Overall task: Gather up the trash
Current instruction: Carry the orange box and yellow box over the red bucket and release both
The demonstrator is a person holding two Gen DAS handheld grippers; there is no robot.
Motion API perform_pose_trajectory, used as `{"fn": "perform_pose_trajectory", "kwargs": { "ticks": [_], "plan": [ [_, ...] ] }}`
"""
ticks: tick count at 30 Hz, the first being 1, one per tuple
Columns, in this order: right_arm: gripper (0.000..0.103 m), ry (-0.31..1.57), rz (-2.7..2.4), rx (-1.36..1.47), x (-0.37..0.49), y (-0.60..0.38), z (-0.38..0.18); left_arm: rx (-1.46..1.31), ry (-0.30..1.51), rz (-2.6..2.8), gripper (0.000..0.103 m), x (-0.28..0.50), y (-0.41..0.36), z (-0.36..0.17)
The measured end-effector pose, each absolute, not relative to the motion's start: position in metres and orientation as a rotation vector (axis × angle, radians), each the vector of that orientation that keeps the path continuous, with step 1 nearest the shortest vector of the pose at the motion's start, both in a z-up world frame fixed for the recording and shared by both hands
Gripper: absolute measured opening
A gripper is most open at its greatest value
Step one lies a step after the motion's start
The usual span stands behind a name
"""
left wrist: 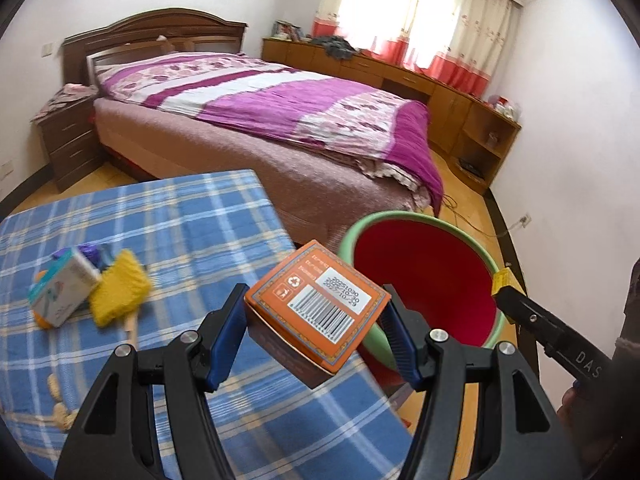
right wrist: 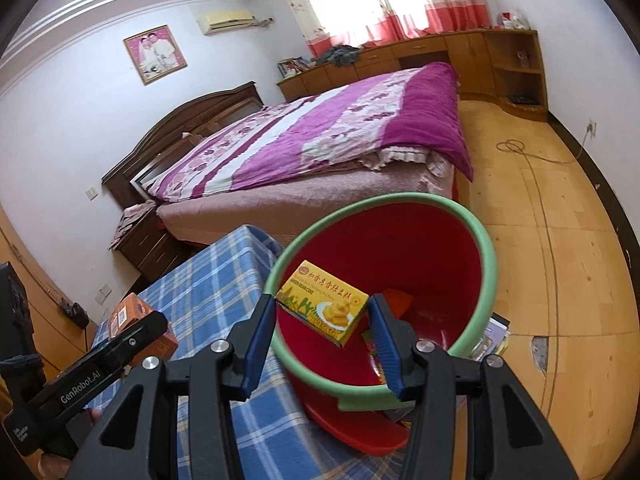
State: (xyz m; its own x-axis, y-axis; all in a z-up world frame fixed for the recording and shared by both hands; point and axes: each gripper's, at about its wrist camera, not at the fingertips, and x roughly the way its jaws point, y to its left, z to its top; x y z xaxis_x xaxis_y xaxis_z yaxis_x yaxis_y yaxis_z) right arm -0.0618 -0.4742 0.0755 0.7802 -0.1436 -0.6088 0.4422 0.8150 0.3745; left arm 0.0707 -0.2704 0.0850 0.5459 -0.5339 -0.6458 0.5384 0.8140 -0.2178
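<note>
My left gripper (left wrist: 314, 334) is shut on an orange carton with a barcode (left wrist: 320, 304), held over the table's right edge beside the bin. The red bin with a green rim (left wrist: 348, 240) stands just off that edge. My right gripper (right wrist: 322, 320) is shut on a yellow cake box (right wrist: 324, 304), held above the bin's open mouth (right wrist: 486, 256). An orange item (right wrist: 400, 300) lies inside the bin. In the left wrist view the right gripper (left wrist: 508, 288) shows at the bin's right rim with the yellow box (left wrist: 505, 278). The orange carton (right wrist: 130, 314) also appears at lower left in the right wrist view.
The table wears a blue plaid cloth (left wrist: 180, 216). On its left lie a white and teal box (left wrist: 64, 290), a yellow cloth (left wrist: 118, 292) and a purple item (left wrist: 90, 250). A bed (left wrist: 280, 120) stands behind. Papers (right wrist: 492, 340) lie on the wooden floor by the bin.
</note>
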Motion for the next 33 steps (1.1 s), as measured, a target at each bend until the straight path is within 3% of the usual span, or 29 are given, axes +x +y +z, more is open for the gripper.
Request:
{"fn": "perform_pose_trajectory", "kwargs": {
  "ticks": [28, 33],
  "plan": [
    [0.051, 0.672, -0.449, 0.629, -0.053, -0.555, 0.032, 0.121, 0.891, -0.769, 0.065, 0.09, -0.38, 0.03],
    [0.052, 0.68, -0.448, 0.632, -0.052, -0.555, 0.028, 0.135, 0.893, -0.753, 0.07, 0.092, -0.381, 0.027]
  ]
}}
